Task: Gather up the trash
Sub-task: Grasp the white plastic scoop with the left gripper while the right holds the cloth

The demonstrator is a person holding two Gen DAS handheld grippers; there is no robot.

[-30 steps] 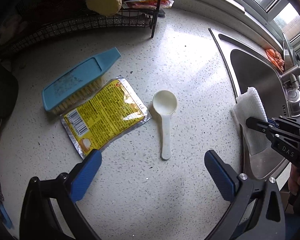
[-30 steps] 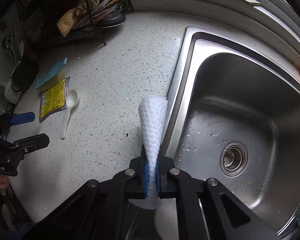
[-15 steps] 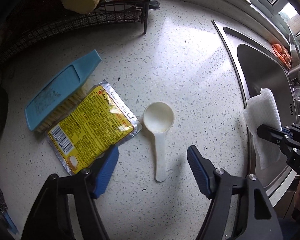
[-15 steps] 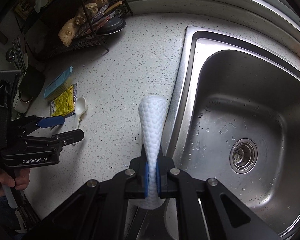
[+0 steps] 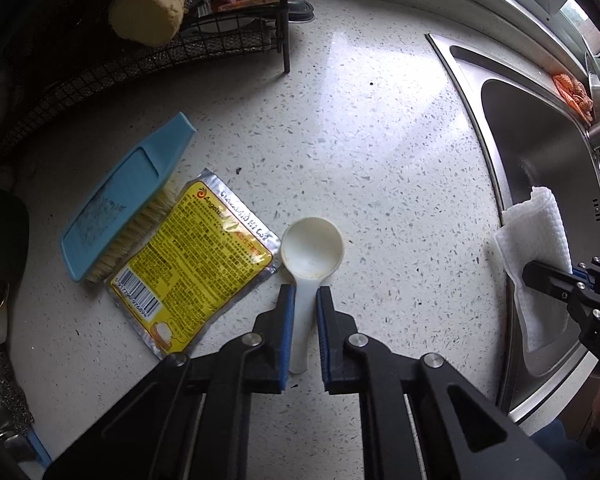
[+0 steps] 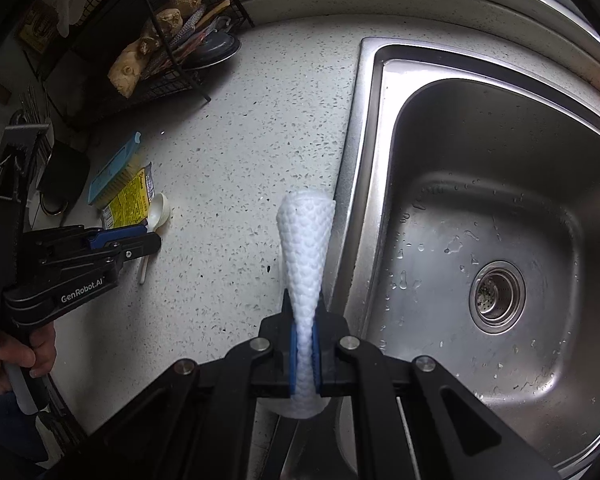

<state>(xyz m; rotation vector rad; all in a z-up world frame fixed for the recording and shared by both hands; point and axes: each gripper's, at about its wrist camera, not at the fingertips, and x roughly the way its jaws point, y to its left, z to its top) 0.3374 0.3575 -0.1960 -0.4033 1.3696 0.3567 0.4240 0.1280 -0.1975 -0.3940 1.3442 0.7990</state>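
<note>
Left gripper [image 5: 305,312] has just closed its fingers on the plastic spoon [image 5: 308,268] — right gripper [image 6: 305,334] stays clamped on paper towel [image 6: 305,248] — next, probably lift the spoon off the table [image 5: 380,160]

The spoon [image 5: 311,256] is white. The packet [image 5: 198,264] is yellow with silver edges, and the brush [image 5: 128,196] is blue. The counter [image 5: 360,152] is white with dark specks.
</note>
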